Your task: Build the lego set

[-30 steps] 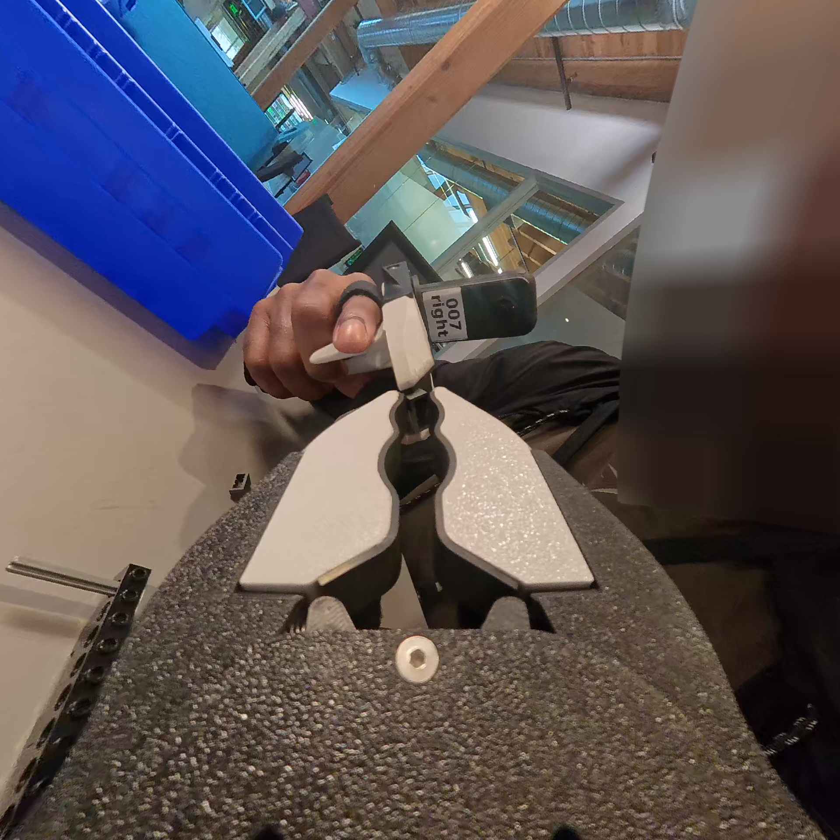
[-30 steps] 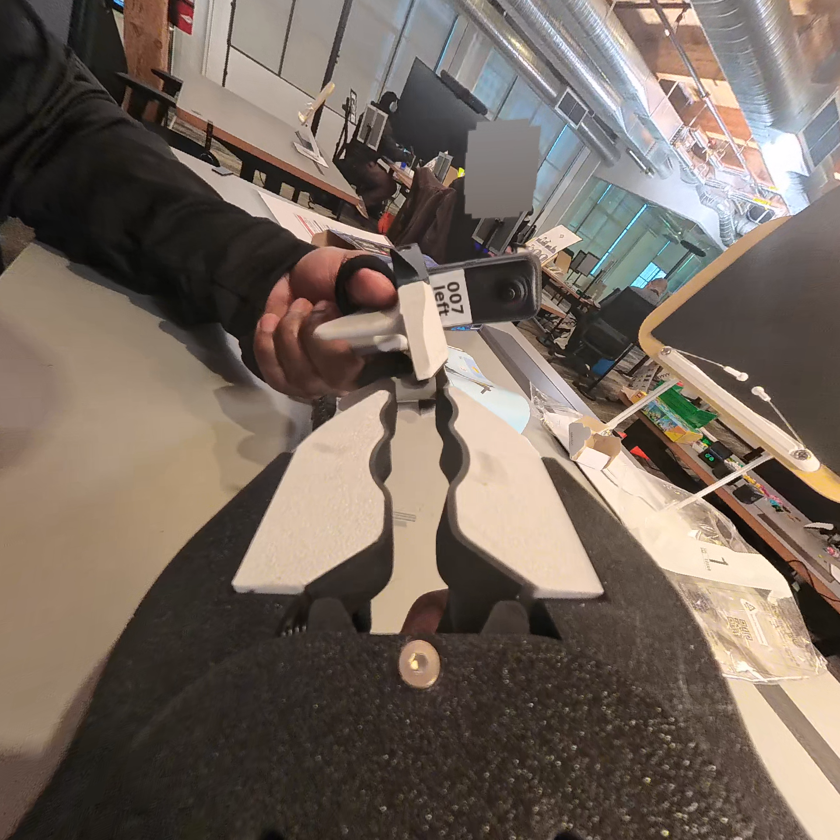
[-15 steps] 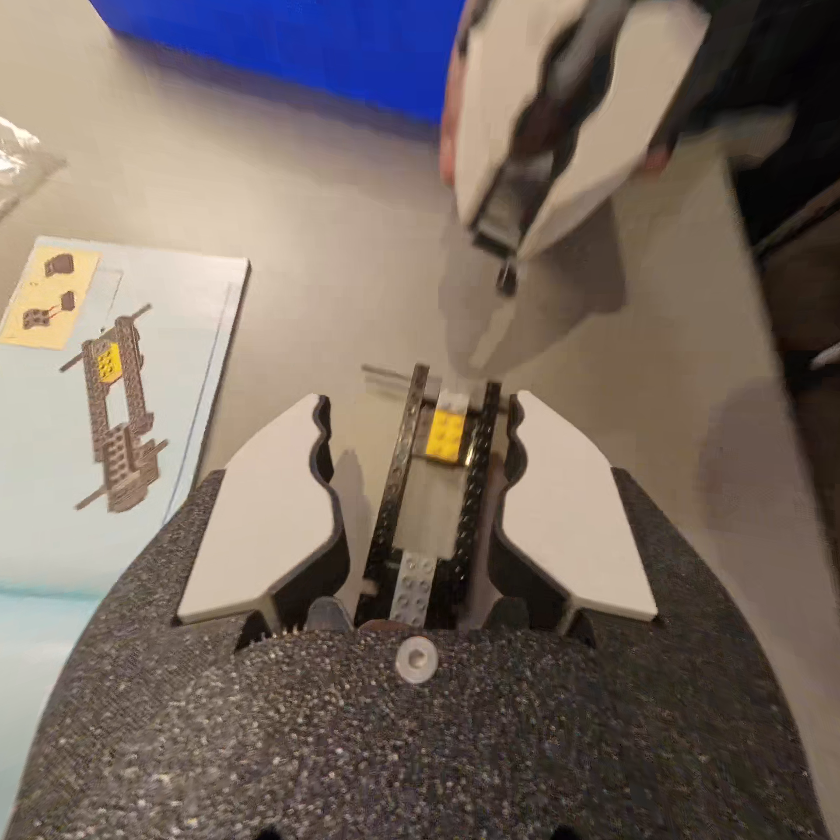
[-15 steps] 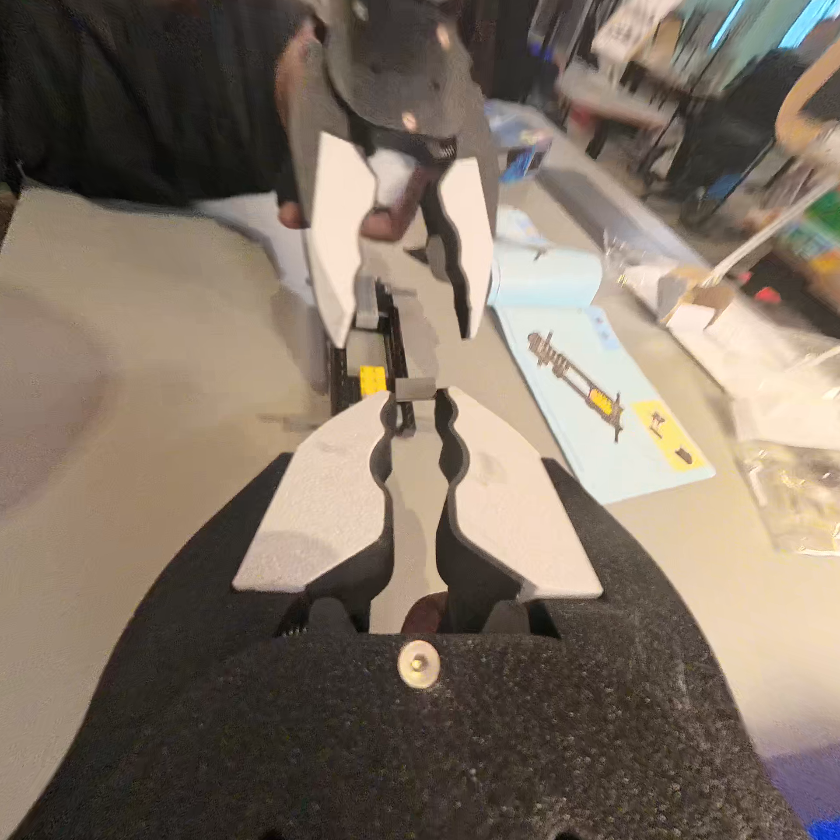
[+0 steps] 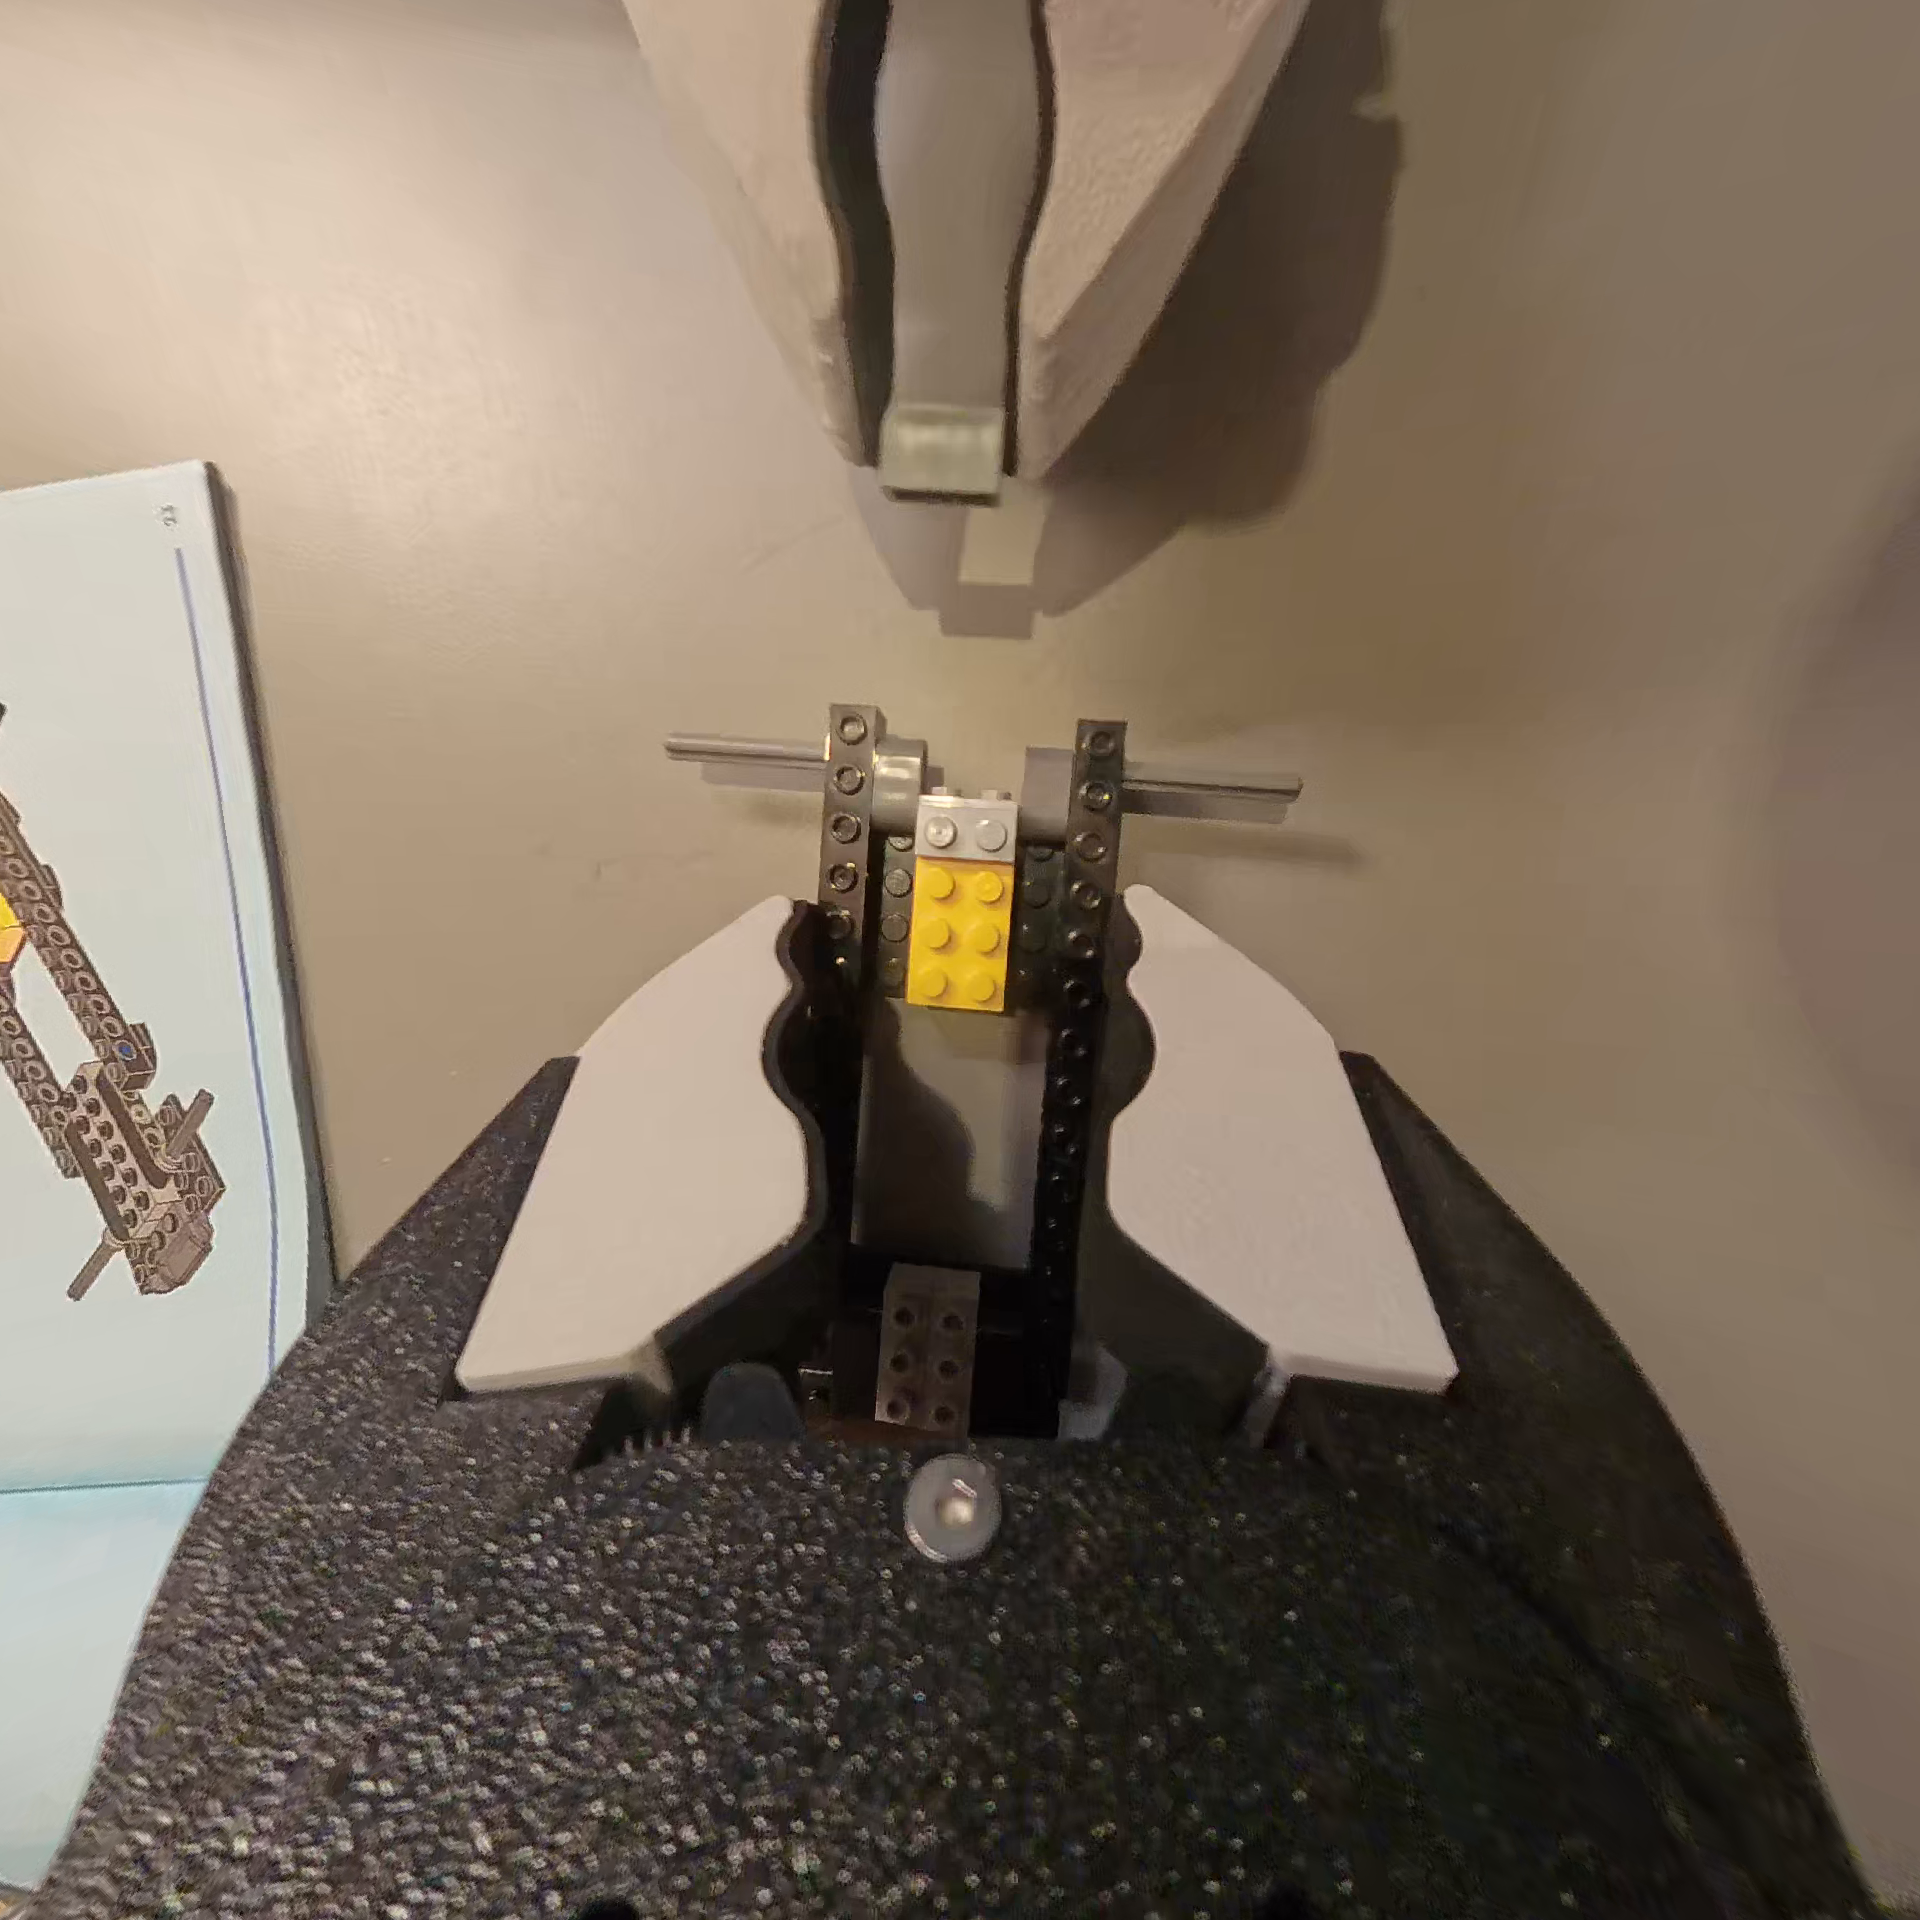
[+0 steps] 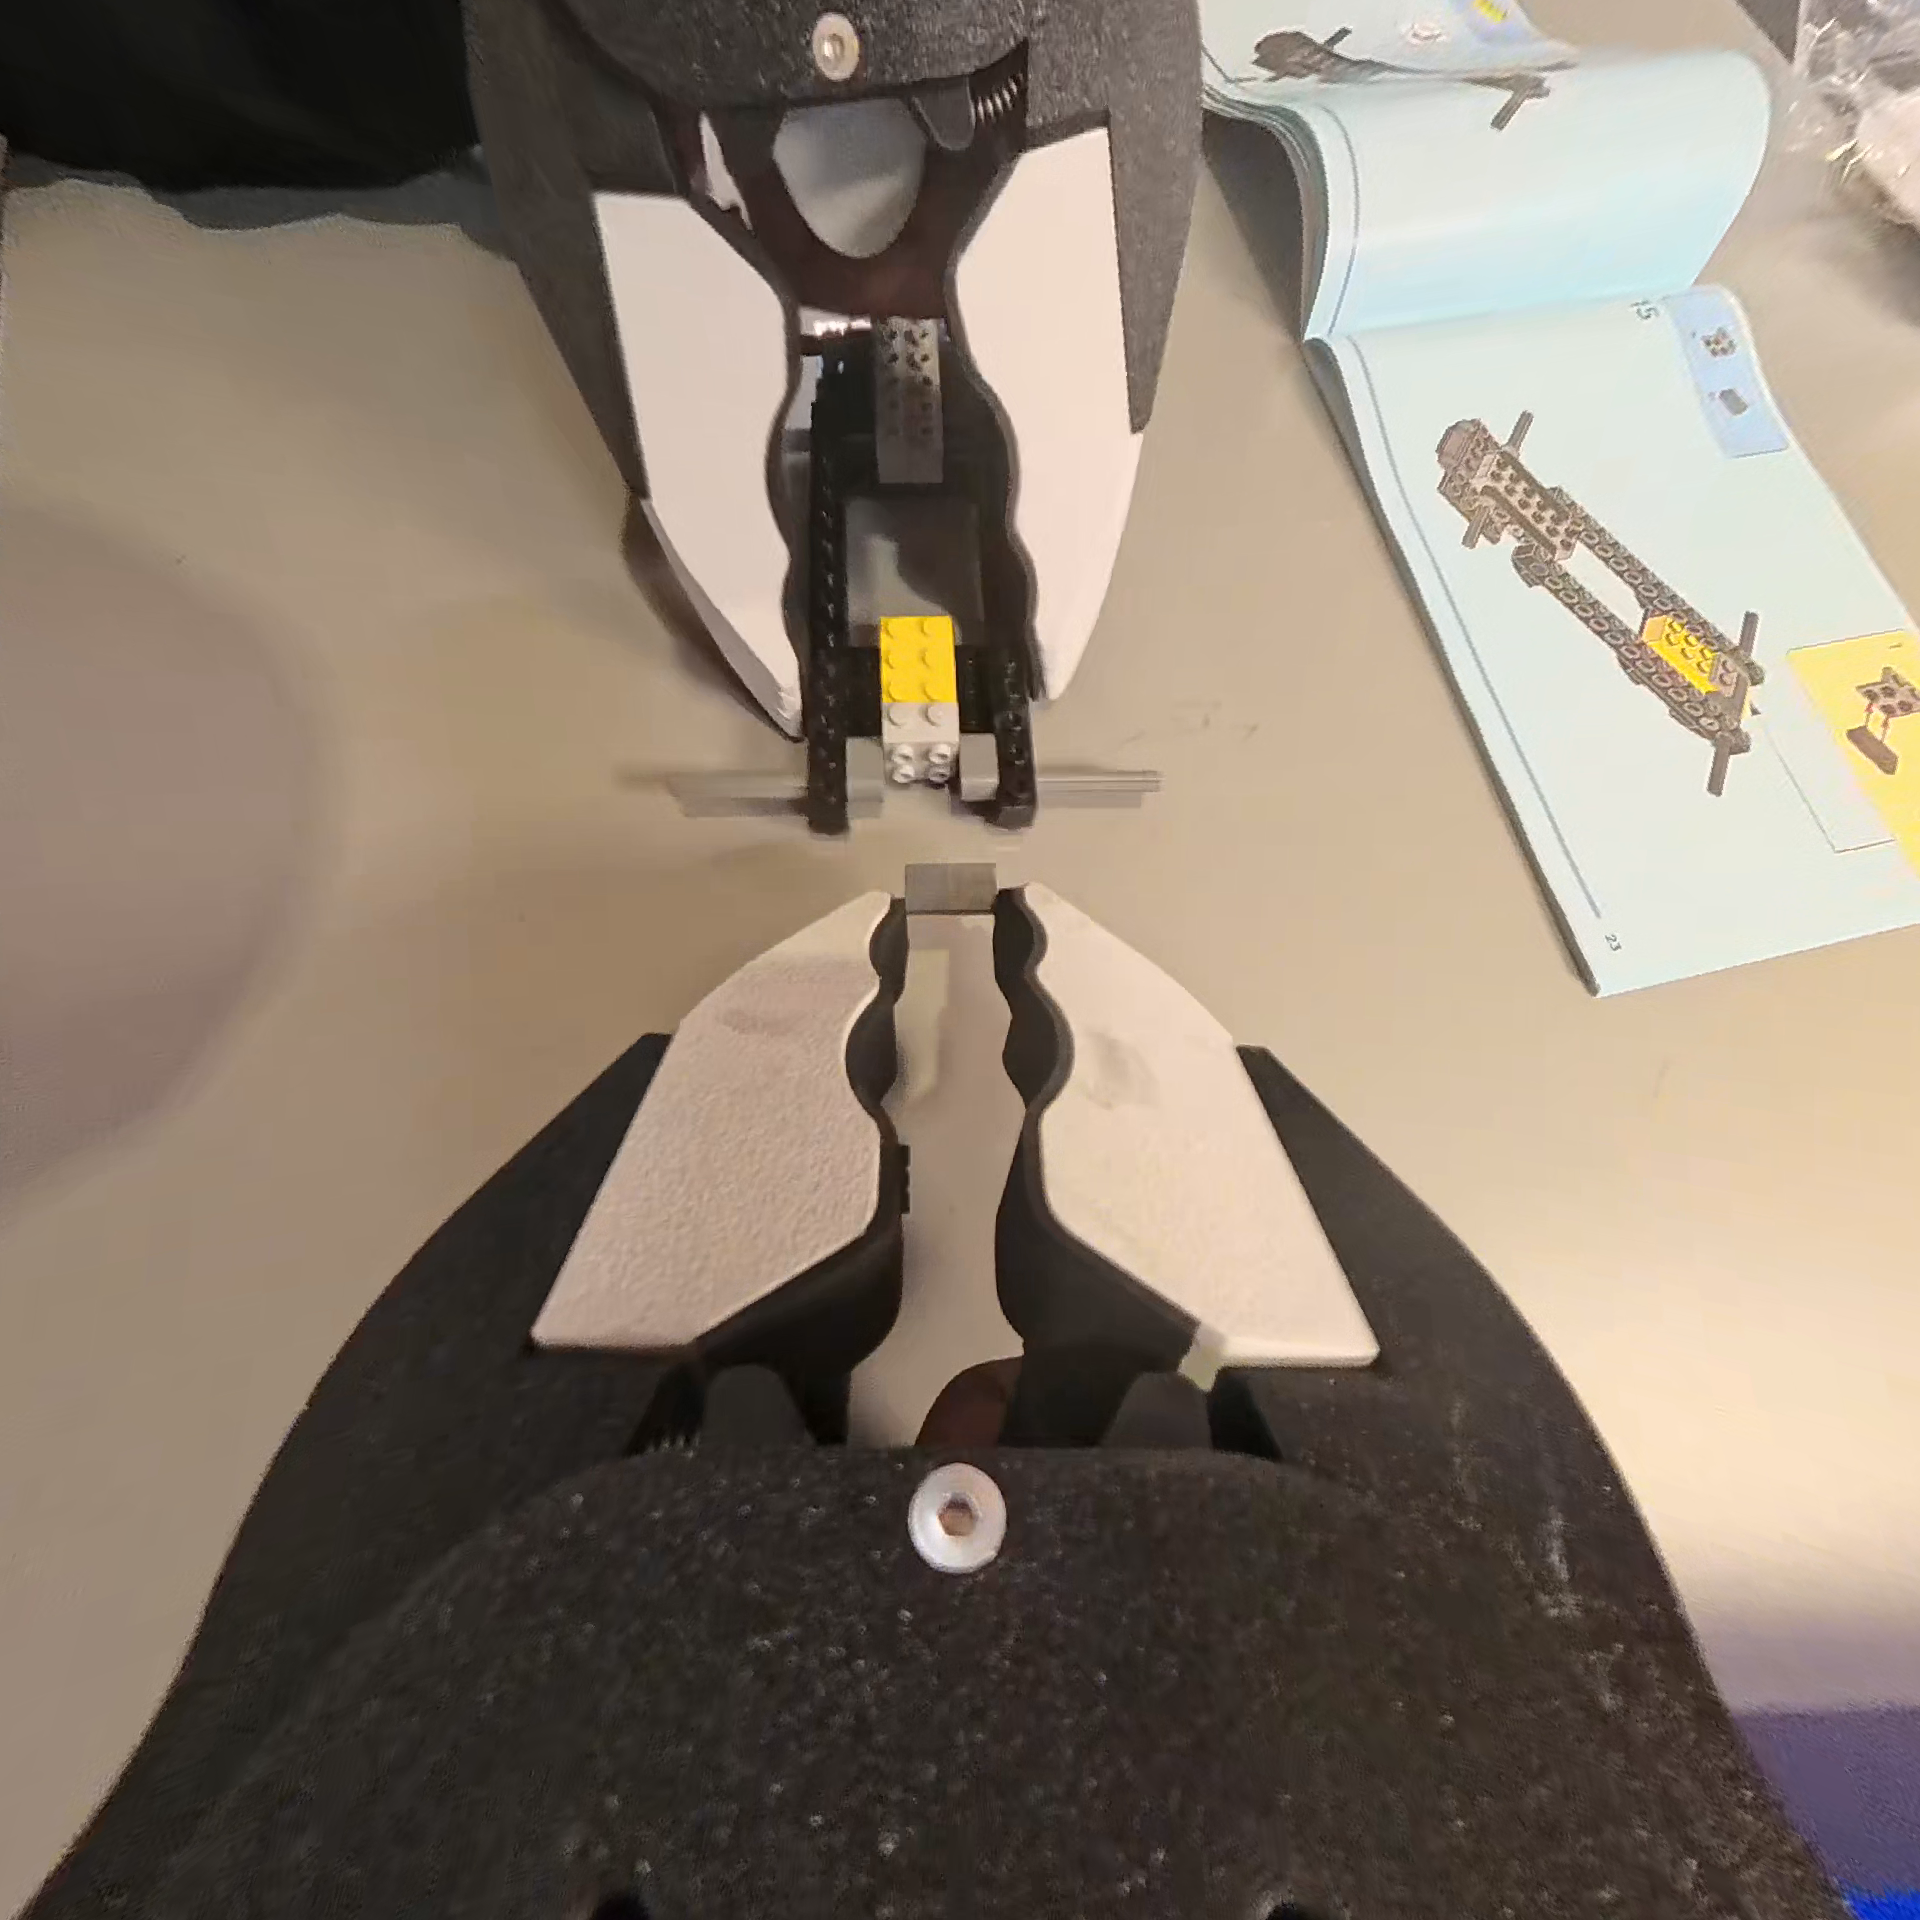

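A black brick frame [image 5: 1081, 935] lies on the tan table, with a yellow brick [image 5: 958, 935], a light grey brick [image 5: 966, 831], a grey axle [image 5: 1210, 784] across its far end and a dark grey plate [image 5: 928, 1340] at its near end. My left gripper [image 5: 958, 914] straddles the frame, its pads against both side beams; it shows the same way in the right wrist view [image 6: 925, 707]. My right gripper [image 6: 951, 904] is shut on a small grey brick [image 6: 949, 888] and holds it just short of the frame's axle end [image 6: 914, 779]. It shows in the left wrist view [image 5: 940, 468] too.
An open light blue instruction booklet [image 6: 1662, 623] lies to the right of the frame in the right wrist view, and at the left edge of the left wrist view [image 5: 114, 935]. Clear plastic bags [image 6: 1860, 94] lie beyond it. A blue object [image 6: 1849, 1829] shows at the lower right corner. One gripper's finger ends stand about 7 cm off the other's.
Both grippers swung down from facing each other in the air to the table. My left gripper opened wide over the frame, then closed on its sides. My right gripper kept the grey brick.
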Tool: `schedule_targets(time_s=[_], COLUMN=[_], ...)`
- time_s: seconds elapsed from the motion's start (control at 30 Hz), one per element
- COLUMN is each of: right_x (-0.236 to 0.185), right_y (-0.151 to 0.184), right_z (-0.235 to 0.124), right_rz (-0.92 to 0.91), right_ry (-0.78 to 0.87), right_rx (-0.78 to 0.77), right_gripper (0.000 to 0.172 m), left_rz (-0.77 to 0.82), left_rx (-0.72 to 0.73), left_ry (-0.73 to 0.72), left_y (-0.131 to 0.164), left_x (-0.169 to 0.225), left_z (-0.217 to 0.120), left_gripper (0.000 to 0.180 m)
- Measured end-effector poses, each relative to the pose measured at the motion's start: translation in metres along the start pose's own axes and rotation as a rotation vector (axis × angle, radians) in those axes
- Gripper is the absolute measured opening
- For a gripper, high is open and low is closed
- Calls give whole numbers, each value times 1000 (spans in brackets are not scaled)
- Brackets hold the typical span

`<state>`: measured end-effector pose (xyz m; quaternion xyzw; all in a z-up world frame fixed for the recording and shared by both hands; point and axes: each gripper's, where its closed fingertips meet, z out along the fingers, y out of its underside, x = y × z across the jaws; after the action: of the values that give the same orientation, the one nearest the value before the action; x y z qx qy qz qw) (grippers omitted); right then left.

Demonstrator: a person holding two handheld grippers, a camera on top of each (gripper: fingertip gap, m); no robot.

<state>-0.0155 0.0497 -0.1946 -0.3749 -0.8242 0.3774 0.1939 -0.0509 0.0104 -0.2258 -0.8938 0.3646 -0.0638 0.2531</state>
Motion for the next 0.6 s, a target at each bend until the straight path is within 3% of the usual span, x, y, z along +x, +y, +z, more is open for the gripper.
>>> schedule_targets(time_s=[0.1,0.3,0.6], right_x=[-3,-5,-12], right_y=[-3,-17,-39], right_z=[-1,-10,-29], right_rz=[-2,18,-9], right_ry=[-8,-25,-38], right_rx=[-2,7,23], right_gripper=[16,16,16], left_rz=[-35,-105,-103], left_rx=[67,357,565], left_ry=[-4,-5,8], left_y=[-7,-44,-67], left_x=[-1,-1,8], left_z=[1,-23,-41], left_gripper=[53,53,54])
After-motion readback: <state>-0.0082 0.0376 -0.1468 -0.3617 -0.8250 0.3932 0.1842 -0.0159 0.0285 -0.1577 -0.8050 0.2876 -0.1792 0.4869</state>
